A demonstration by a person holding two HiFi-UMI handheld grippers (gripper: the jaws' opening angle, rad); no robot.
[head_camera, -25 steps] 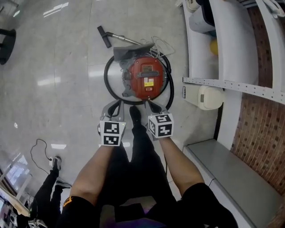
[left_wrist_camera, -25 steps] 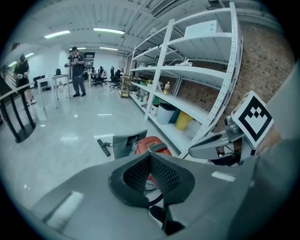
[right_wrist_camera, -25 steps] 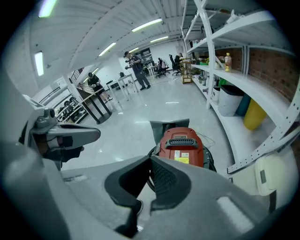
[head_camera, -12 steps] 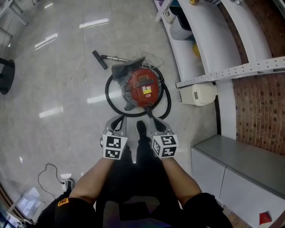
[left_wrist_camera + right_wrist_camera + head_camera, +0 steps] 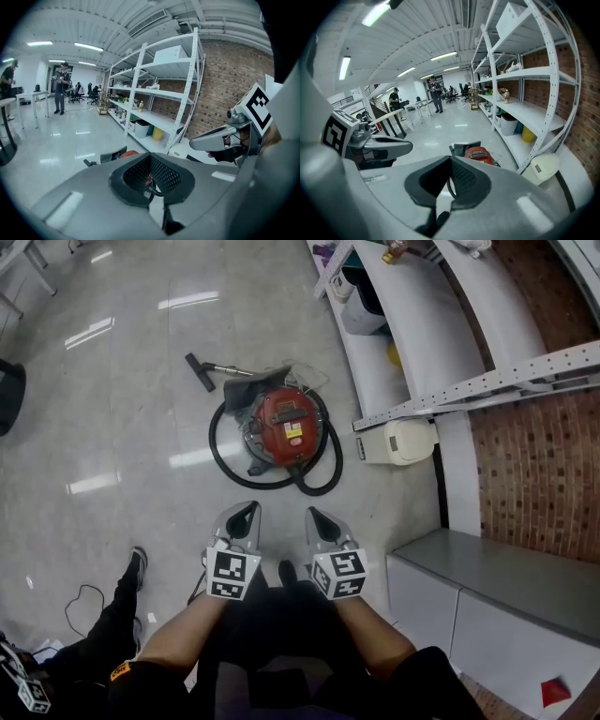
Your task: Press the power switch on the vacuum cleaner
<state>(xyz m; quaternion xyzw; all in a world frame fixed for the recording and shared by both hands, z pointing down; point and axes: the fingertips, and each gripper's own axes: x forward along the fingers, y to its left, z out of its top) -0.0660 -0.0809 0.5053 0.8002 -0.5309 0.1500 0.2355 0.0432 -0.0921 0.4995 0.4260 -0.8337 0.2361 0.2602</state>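
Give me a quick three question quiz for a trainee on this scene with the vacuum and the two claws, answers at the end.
1. True or false: the left claw or the right claw is touching the vacuum.
2. How does the black hose lie? A) looped around the vacuum; B) stretched out straight; C) held in a claw.
3. Fill in the blank: the vacuum's body is ___ in colour.

Key: 1. False, both claws are short of it. 2. A. 3. Red.
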